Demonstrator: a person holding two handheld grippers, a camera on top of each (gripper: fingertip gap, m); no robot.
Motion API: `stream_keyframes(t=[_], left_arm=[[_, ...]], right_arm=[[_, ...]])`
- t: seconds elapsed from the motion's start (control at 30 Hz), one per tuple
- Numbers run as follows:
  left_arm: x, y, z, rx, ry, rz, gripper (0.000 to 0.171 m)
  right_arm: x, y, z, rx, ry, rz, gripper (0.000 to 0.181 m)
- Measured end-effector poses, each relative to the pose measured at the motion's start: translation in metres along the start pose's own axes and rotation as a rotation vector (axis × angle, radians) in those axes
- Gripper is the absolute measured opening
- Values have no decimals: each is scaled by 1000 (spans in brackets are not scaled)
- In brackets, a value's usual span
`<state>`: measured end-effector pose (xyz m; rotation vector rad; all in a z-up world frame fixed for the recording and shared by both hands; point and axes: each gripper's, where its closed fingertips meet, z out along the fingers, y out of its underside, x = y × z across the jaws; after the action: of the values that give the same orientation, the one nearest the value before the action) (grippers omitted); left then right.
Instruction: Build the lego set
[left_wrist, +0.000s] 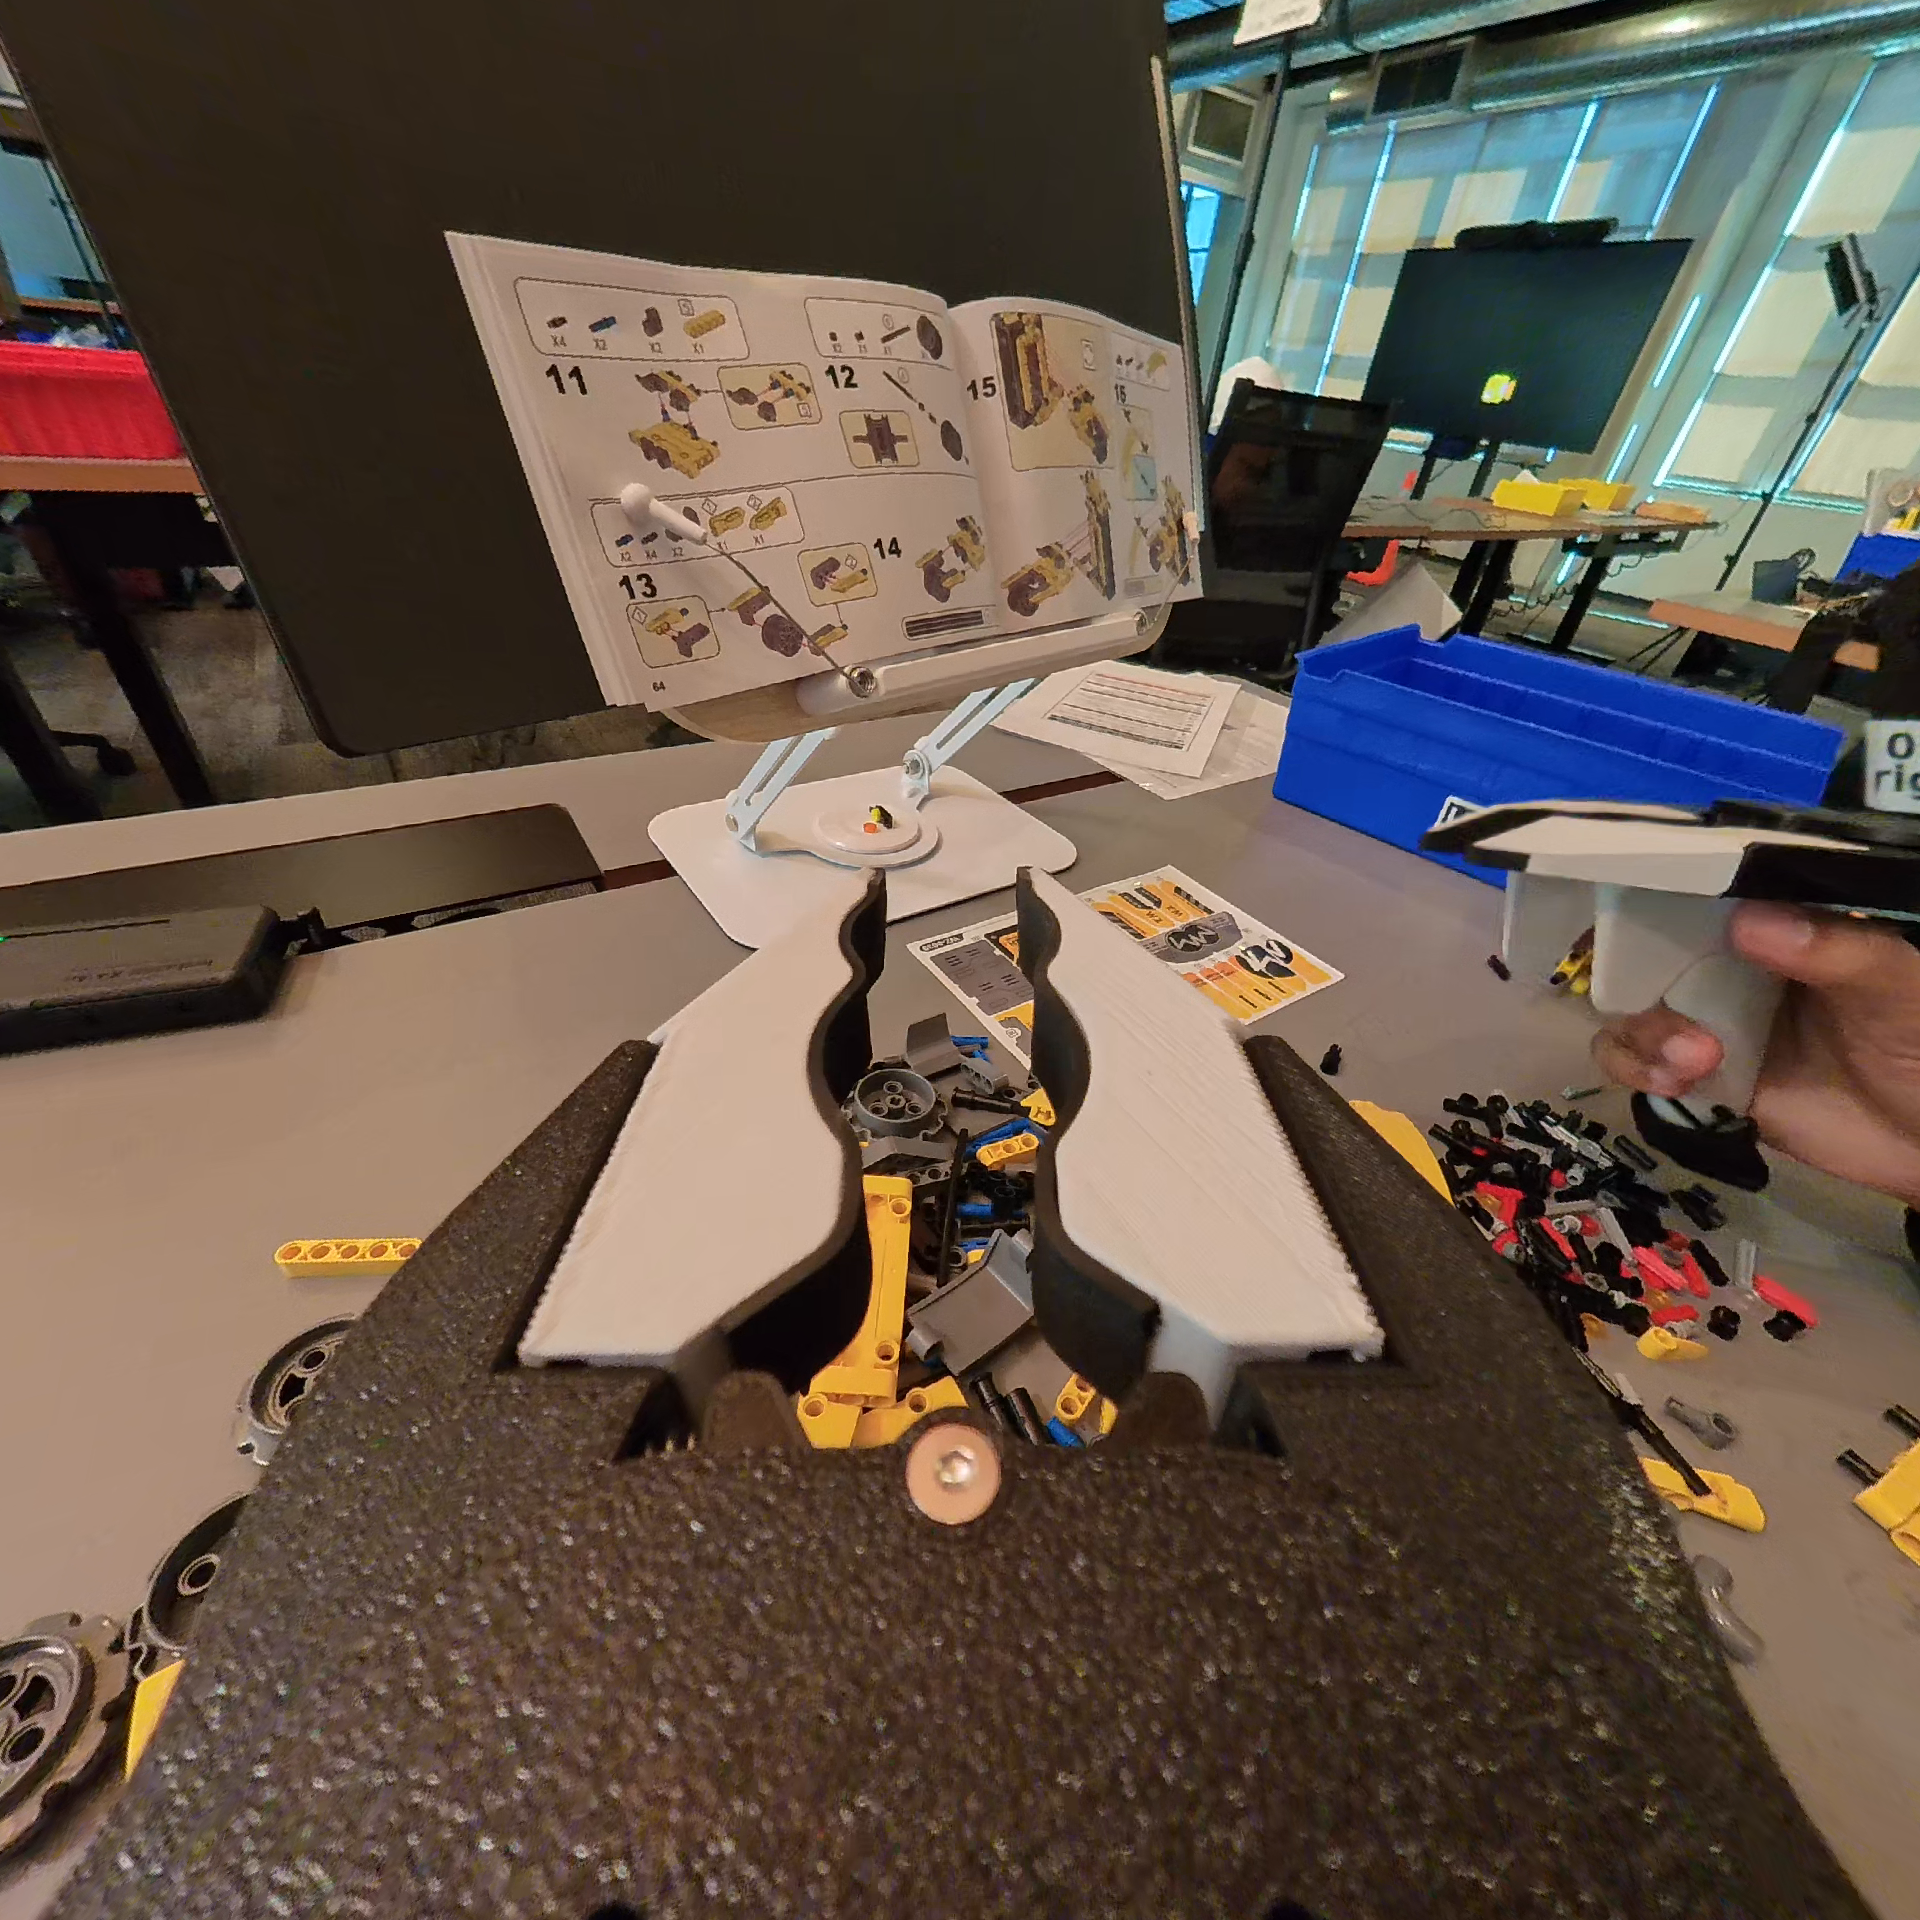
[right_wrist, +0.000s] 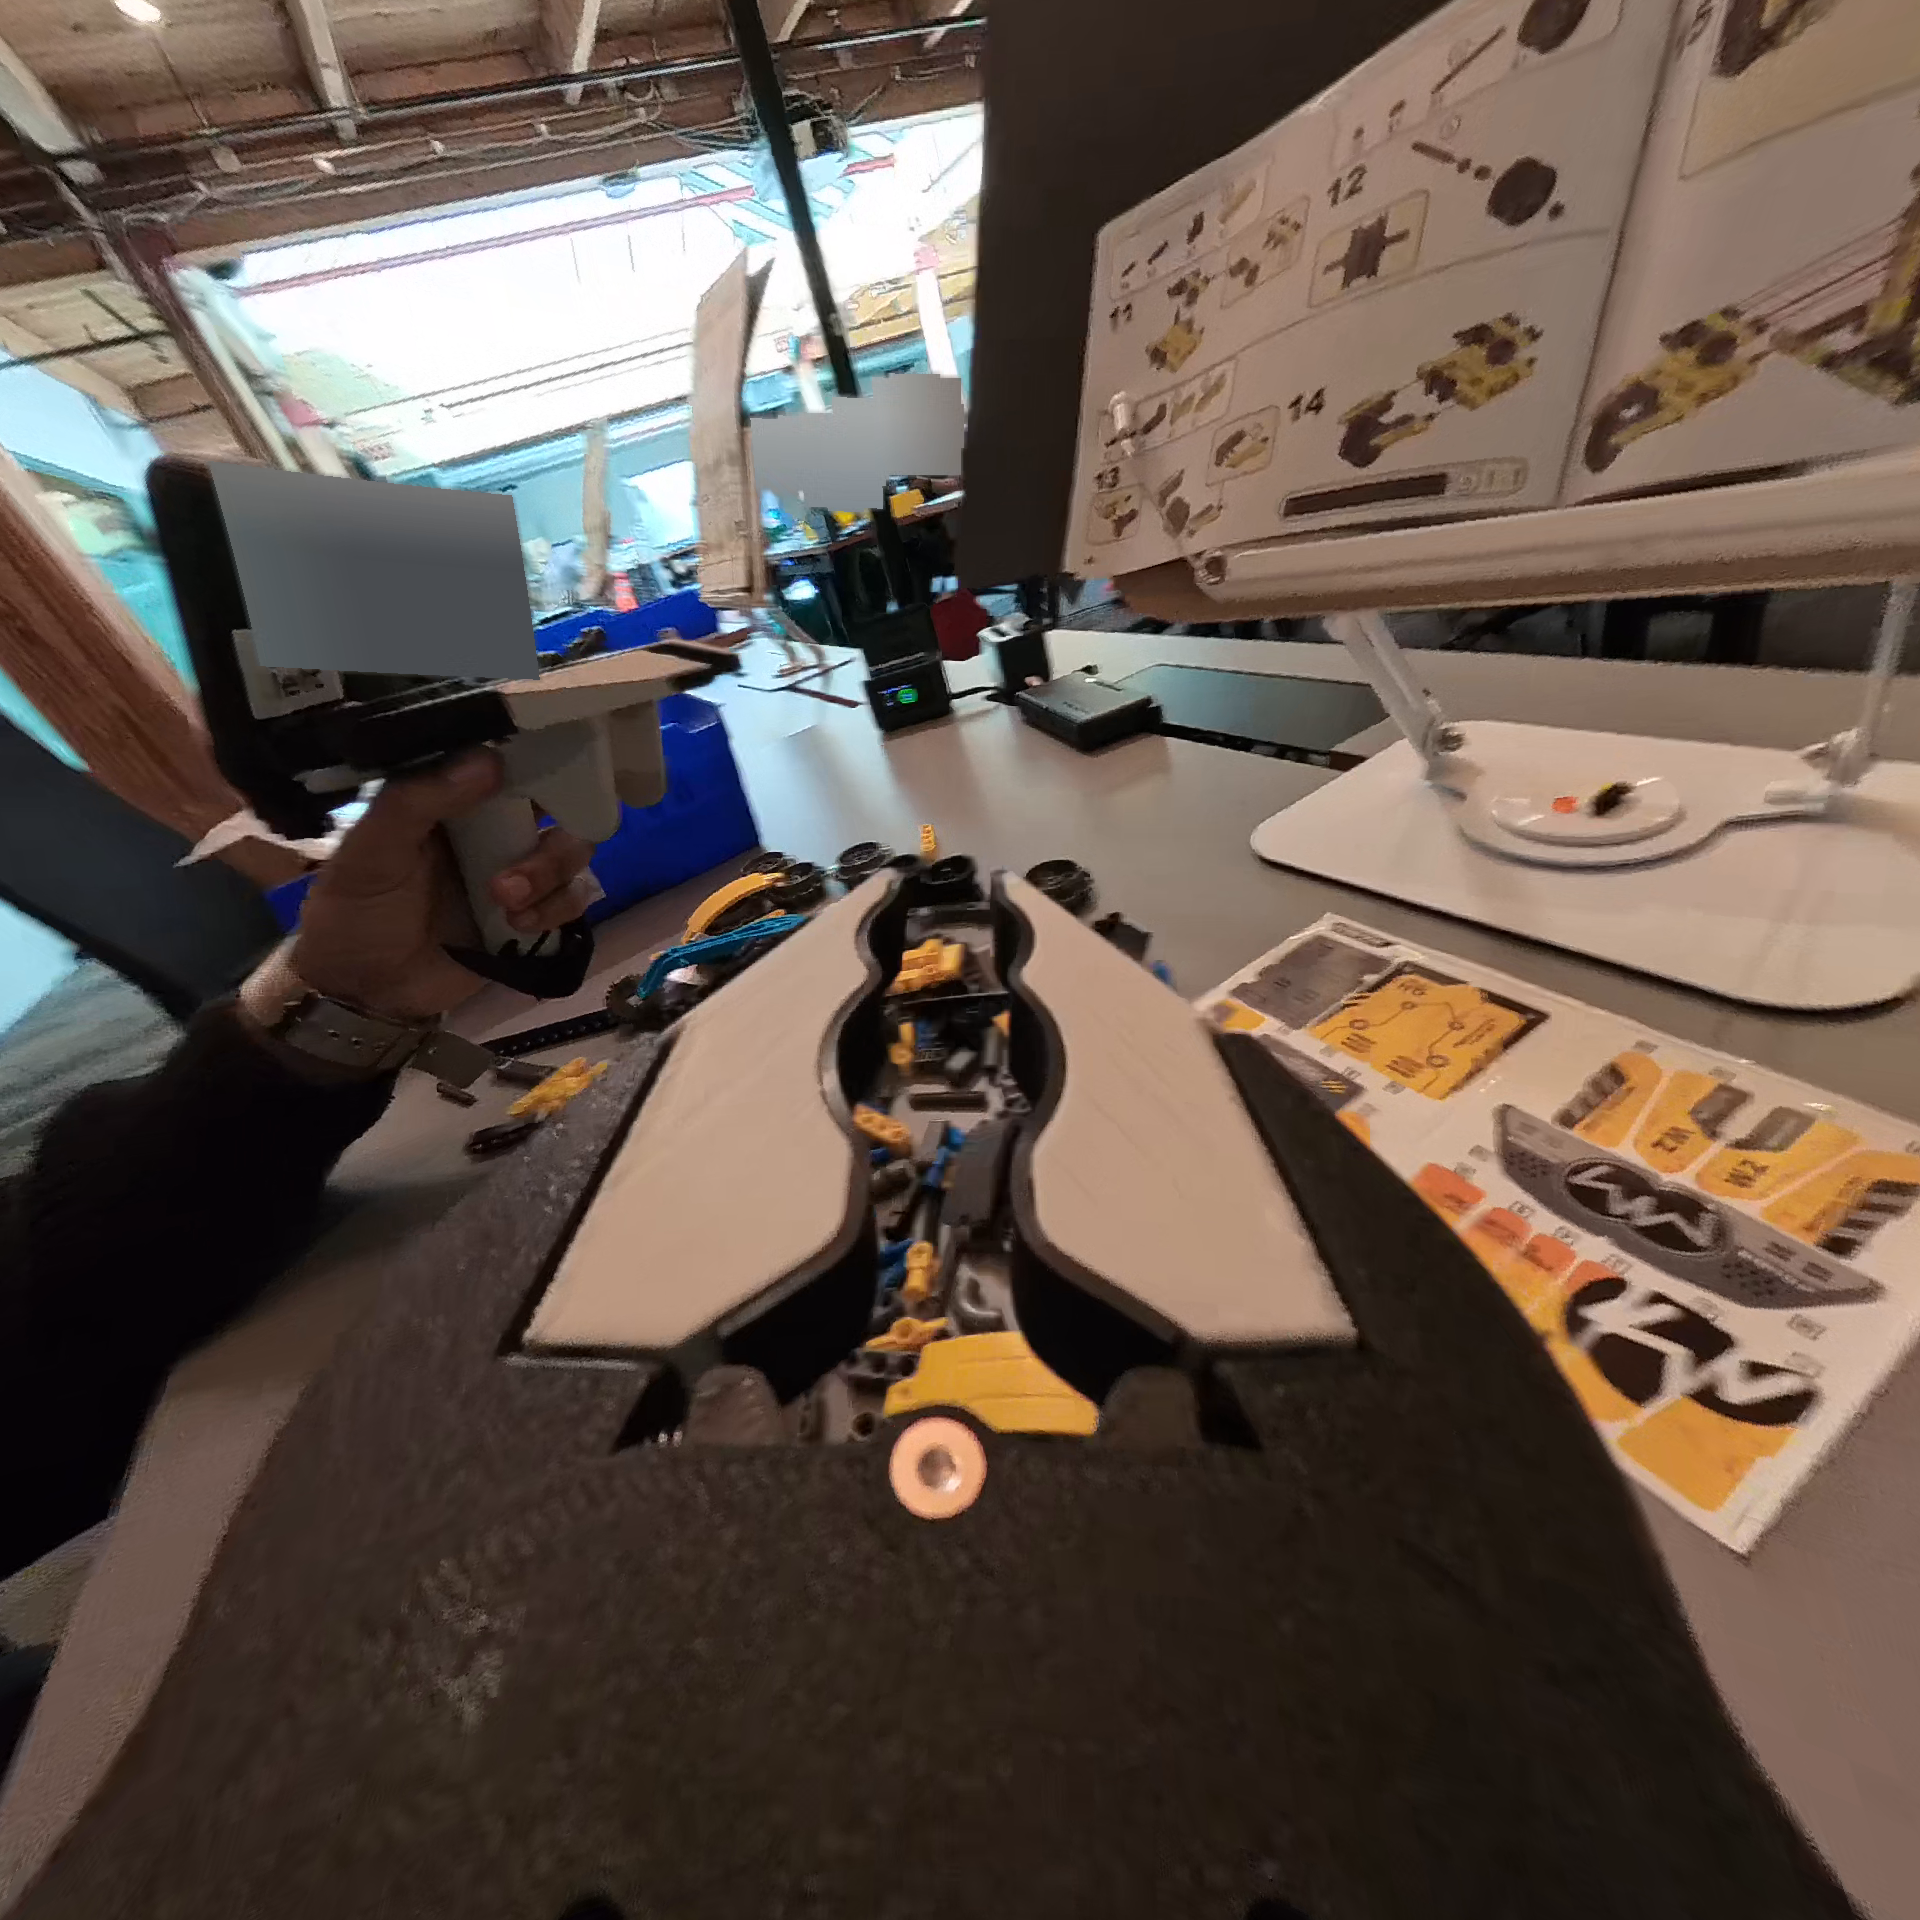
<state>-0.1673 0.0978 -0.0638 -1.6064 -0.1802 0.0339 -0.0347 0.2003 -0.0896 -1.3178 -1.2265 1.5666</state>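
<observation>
My left gripper (left_wrist: 951, 894) is open and empty, held above a pile of yellow, grey, blue and black building parts (left_wrist: 935, 1226) on the grey table. My right gripper (right_wrist: 943, 883) is also open and empty, above a similar pile of small parts (right_wrist: 935, 1164) with a yellow curved panel (right_wrist: 987, 1377) near its base. Each gripper shows in the other's view, held in a hand: the right one at the right edge (left_wrist: 1621, 862), the left one at the left (right_wrist: 582, 707). An open instruction booklet (left_wrist: 831, 457) rests on a white stand (left_wrist: 862, 831).
A sticker sheet (right_wrist: 1558, 1174) lies on the table right of the pile. A heap of black, red and grey pins (left_wrist: 1600, 1216) lies to the right. A blue bin (left_wrist: 1538, 727) stands at the back right. Wheels (left_wrist: 52, 1704) lie at the left. A black device (left_wrist: 125, 966) sits at left. The gap from one gripper's tips to the other's is roughly 20 centimeters. The right gripper is farther from the black device (left_wrist: 125, 966), some 50 centimeters, than the left, some 35 centimeters. The right camera catches it too, in the right wrist view (right_wrist: 1076, 705).
</observation>
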Motion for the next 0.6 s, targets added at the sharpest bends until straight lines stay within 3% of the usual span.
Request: stream_keyframes(t=[0.27,0.37,0.5,0.6], left_arm=[[2,-1,0,1,16,-3,24],[6,-3,-1,9,45,-12,24],[6,-5,-2,30,57,0,24],[-20,0,-6,-11,-68,99,24]], right_arm=[[32,-25,-22,60,198,-162,20],[32,-34,-29,78,197,-223,1],[34,-39,-34,89,212,-266,0],[32,-38,-33,87,199,-298,5]])
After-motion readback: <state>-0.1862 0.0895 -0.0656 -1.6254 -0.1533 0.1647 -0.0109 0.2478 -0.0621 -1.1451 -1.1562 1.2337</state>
